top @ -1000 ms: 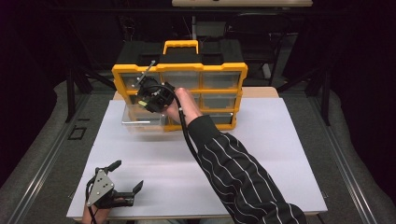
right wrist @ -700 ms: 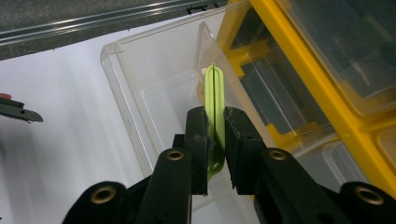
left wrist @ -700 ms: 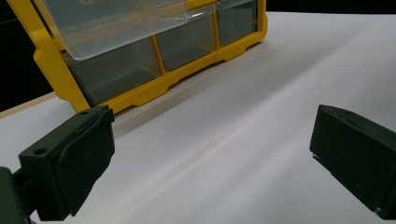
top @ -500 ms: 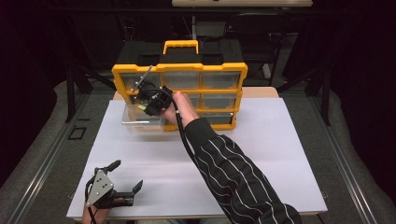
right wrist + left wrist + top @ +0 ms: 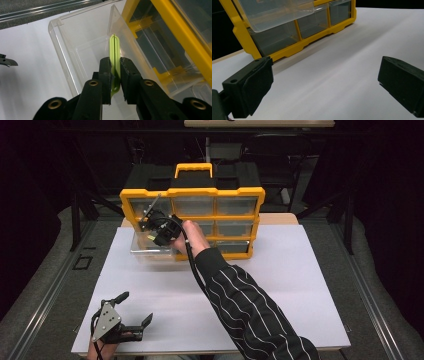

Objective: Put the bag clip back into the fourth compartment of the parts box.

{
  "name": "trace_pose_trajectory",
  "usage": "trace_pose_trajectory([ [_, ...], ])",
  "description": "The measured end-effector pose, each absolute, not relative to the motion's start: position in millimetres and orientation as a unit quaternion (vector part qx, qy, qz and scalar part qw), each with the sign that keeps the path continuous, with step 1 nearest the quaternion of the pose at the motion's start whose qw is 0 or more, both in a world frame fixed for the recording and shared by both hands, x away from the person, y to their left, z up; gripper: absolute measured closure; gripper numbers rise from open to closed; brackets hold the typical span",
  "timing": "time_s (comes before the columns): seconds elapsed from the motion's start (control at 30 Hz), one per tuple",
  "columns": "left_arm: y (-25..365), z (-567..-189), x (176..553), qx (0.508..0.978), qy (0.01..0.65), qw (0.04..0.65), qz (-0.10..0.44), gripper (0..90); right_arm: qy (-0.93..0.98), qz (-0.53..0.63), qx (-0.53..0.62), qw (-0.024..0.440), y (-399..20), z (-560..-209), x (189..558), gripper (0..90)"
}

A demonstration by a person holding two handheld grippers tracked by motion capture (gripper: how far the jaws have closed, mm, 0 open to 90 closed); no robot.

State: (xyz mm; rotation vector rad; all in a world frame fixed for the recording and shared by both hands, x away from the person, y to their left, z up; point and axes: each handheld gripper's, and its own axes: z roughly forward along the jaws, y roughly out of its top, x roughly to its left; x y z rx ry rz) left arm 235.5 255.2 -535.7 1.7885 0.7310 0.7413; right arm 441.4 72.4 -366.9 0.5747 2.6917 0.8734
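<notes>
A yellow organizer (image 5: 192,195) with clear drawers stands at the back of the white table. Its lower-left clear drawer (image 5: 150,252) is pulled out; in the right gripper view the drawer (image 5: 82,42) lies open below the jaws. My right gripper (image 5: 159,229) hovers over that drawer, shut on a thin yellow-green flat piece (image 5: 115,53) that stands on edge between the pads. My left gripper (image 5: 136,307) rests near the table's front left corner. Its jaws stand wide open, pads (image 5: 249,86) far apart with nothing between them. They face the organizer (image 5: 294,47).
The white table top (image 5: 280,285) spreads bare between the organizer and the front edge. A striped sleeve (image 5: 250,310) crosses it diagonally from the bottom. Dark floor and metal rails (image 5: 45,290) flank the table on both sides.
The right gripper with the green piece has shifted slightly left and down over the drawer. The left gripper has stayed put.
</notes>
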Motion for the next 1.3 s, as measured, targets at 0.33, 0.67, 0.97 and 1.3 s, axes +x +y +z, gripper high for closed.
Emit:
trace_pose_trajectory([
  [0.33, 255, -535, 235, 0.745, 0.302, 0.51, 0.306, 0.1, 0.904, 0.344, 0.214, 0.138, 61, -360, 433, 32.2],
  [0.67, 255, -536, 234, 0.745, 0.304, 0.508, 0.306, 0.1, 0.9, 0.354, 0.217, 0.133, 32, -353, 426, 14.0],
  [0.97, 255, -536, 234, 0.745, 0.306, 0.507, 0.306, 0.1, 0.901, 0.346, 0.223, 0.14, -1, -360, 416, 7.5],
  [1.3, 255, -536, 235, 0.746, 0.307, 0.506, 0.307, 0.1, 0.902, 0.337, 0.225, 0.149, -34, -376, 396, 1.7],
])
